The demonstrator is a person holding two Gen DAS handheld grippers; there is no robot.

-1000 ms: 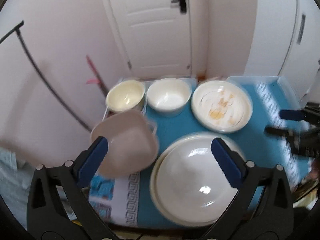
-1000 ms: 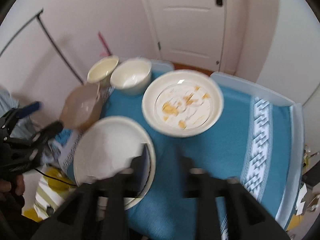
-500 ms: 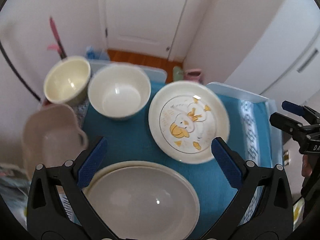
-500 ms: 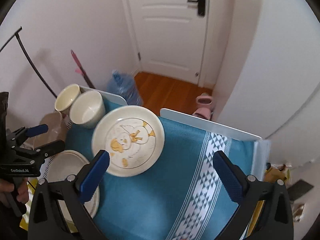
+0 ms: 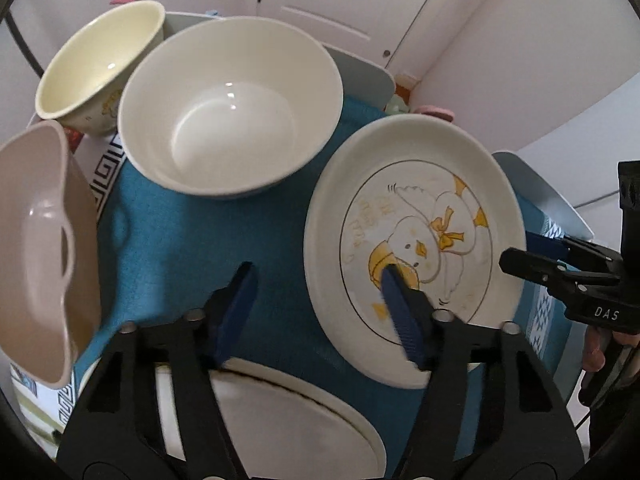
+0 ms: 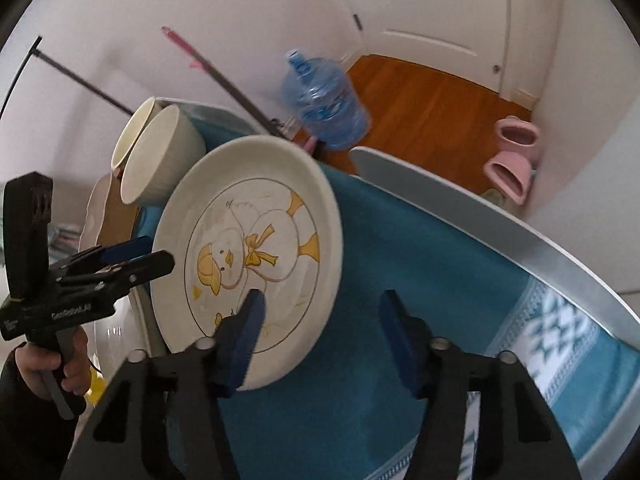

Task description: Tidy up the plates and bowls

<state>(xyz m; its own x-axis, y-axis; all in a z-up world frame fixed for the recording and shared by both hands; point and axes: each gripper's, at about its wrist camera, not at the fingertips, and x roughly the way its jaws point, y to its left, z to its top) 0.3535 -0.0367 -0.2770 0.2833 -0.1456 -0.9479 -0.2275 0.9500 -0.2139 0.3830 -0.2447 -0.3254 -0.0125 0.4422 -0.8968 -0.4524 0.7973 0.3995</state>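
Both views dropped nearer duck plate (image 5: 414, 240) — water jug (image 6: 326, 100) right-view only.

A grey table (image 6: 520, 240) carries a blue cloth (image 5: 192, 264), with bowls and plates resting on it.

Both handheld tools are matte black plastic w/ dark-blue ribbed pads on the fingers (image 5: 400, 312). Left tool (image 5: 316, 300): silver screws at the finger pivots, white lettering along its body in the right-wrist view, illegible. Right tool (image 6: 320, 332): same build, white "DAS" seen from the left wrist. Dark sleeve (image 6: 16, 420) at the left hand (image 6: 52, 368).
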